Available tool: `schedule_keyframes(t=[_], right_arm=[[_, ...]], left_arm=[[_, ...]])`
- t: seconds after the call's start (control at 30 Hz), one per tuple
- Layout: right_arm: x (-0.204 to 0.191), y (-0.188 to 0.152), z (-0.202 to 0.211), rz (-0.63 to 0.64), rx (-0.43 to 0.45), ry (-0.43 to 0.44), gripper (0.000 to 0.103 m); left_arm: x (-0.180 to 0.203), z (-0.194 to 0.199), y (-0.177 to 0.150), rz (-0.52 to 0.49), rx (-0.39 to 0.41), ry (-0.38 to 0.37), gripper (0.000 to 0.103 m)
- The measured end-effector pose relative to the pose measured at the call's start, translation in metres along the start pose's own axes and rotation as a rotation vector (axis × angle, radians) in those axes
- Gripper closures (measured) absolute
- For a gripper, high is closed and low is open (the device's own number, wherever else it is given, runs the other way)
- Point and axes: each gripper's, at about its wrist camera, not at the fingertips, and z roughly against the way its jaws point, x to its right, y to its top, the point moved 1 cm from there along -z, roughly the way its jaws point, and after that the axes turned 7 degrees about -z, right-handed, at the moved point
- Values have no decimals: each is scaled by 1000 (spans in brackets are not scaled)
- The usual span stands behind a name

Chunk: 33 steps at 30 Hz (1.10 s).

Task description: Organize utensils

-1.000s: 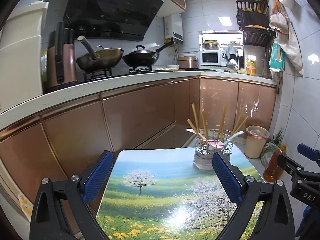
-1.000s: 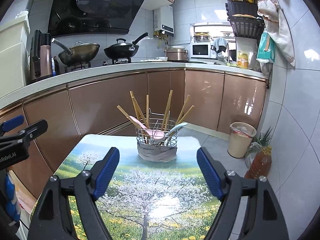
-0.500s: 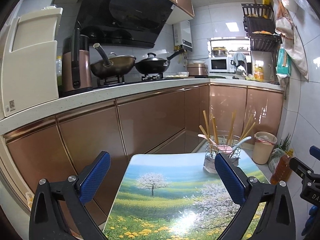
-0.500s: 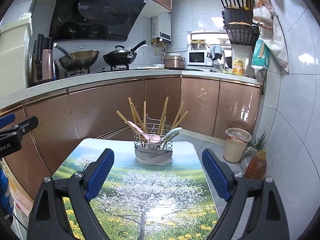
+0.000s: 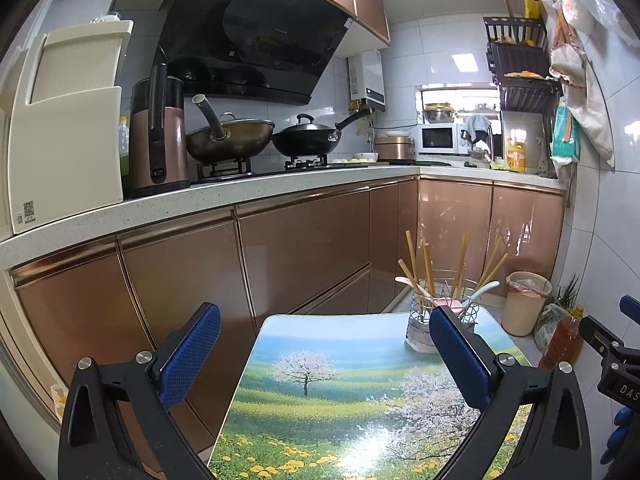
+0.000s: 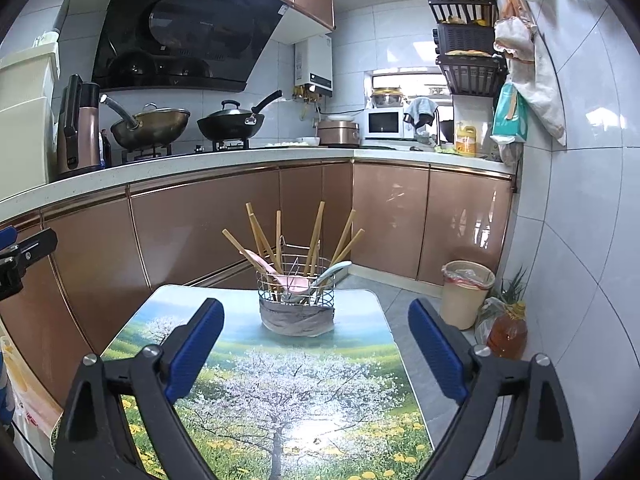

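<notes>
Both tools are wide open, nothing in them: left tool [image 5: 324, 344], right tool [image 6: 316, 340]. Wire basket [image 6: 296, 298] of chopsticks [image 6: 314, 236] and spoons sits at the table's [image 6: 280, 392] far edge.

One wire utensil basket [image 6: 297, 289] holds seven wooden chopsticks [image 6: 316, 232] and two spoons [image 6: 294, 283]. Two woks [image 6: 154, 124] and one bin [image 6: 466, 294] are present.

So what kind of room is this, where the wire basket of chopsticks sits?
A home kitchen, most likely: two woks sit on a gas stove under a black range hood, with a microwave on the counter. The utensil basket stands on a small printed table.
</notes>
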Motion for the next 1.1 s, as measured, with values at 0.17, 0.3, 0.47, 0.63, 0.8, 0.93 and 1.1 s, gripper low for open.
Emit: schedule_keyframes(t=[0.17, 0.3, 0.47, 0.63, 0.8, 0.93, 1.1], right_arm=[[2, 0, 2, -1, 9, -2, 8], [3, -1, 2, 2, 9, -2, 8], [-1, -1, 2, 21, 21, -9, 7], [-2, 0, 2, 30, 26, -8, 7], [-4, 0, 2, 36, 28, -10, 7], [-4, 0, 2, 35, 29, -11, 7], [-4, 0, 2, 38, 30, -11, 7]], left_arm=[[0, 1, -2, 9, -4, 6, 0], [0, 2, -3, 13, -8, 9, 0], [-1, 2, -3, 21, -7, 12, 0], [-1, 2, -5, 25, -10, 16, 0], [-1, 1, -7, 32, -17, 21, 0], [-1, 1, -9, 34, -21, 26, 0], [-1, -1, -9, 32, -25, 28, 0]])
